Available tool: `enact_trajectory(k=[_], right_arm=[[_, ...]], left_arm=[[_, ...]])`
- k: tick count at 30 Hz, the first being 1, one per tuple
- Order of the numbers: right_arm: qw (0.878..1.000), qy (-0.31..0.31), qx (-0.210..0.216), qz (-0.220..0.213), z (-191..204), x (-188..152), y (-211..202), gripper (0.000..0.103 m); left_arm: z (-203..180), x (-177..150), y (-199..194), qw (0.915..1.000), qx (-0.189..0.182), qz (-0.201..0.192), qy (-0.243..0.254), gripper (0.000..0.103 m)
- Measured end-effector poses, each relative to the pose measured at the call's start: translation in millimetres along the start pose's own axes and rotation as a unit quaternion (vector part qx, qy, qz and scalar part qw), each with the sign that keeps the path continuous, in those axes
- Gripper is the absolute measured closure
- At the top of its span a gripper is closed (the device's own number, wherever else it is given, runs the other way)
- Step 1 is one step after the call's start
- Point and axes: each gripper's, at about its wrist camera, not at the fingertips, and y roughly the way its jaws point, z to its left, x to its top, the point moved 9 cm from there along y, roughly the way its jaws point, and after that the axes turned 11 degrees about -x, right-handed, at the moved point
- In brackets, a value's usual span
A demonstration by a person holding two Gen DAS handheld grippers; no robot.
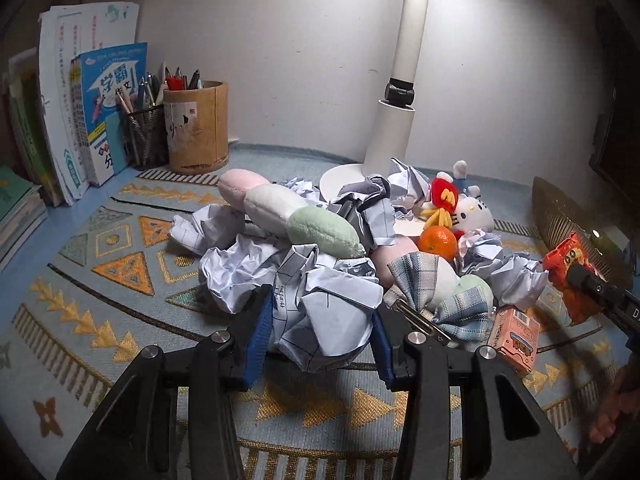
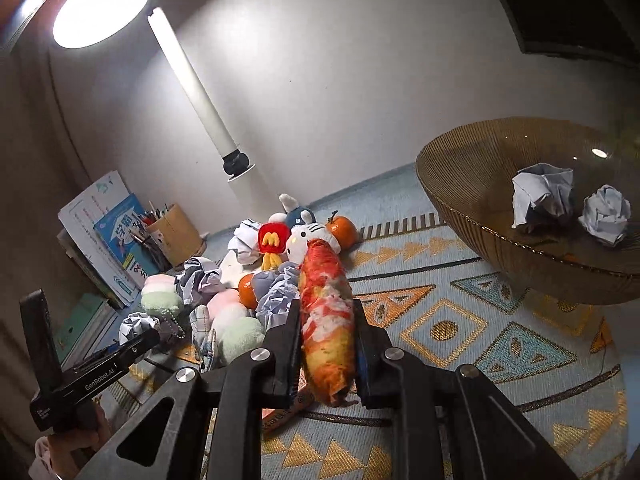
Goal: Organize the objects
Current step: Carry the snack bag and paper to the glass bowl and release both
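Observation:
My left gripper (image 1: 320, 320) is shut on a crumpled white paper ball (image 1: 332, 312) at the near edge of a heap on the patterned mat. My right gripper (image 2: 327, 312) is shut on an orange-red snack packet (image 2: 326, 332), held a little above the mat. That packet (image 1: 568, 260) also shows at the right edge of the left wrist view. A ribbed amber glass bowl (image 2: 460, 208) stands at the right with two paper balls (image 2: 542, 196) inside. The heap holds more paper balls, a three-coloured plush (image 1: 288, 212), a white cat plush (image 1: 474, 212) and an orange (image 1: 438, 242).
A white desk lamp (image 1: 384, 136) rises behind the heap, against the wall. Books (image 1: 100, 120), a mesh pen cup (image 1: 146, 140) and a cardboard tube (image 1: 198, 128) line the back left. A pink carton (image 1: 516, 332) lies near the heap. A hand (image 2: 68, 452) grips the left tool.

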Motion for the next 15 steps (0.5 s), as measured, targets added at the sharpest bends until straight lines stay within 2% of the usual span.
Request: enact_trajectory(k=[2,6,15], right_arm=[[1.0,-0.019,-0.002,-0.005,6.2,0.1,-2.4,0.082],[0.999,-0.049,0.007,-0.013,19.4,-1.3,-6.3,0.082],[0.999,-0.032,0.009,-0.012,13.2,-0.4,-4.7,0.082]], left_arm=[[-10.3,1.8,-4.3,0.9997,-0.009,-0.012,0.019,0.062],[-37.2,4.7,-19.8,0.9948,-0.058,-0.048,0.068,0.061],[-46.0,5.8,-20.9,0.9931,-0.039,-0.051,0.098,0.06]])
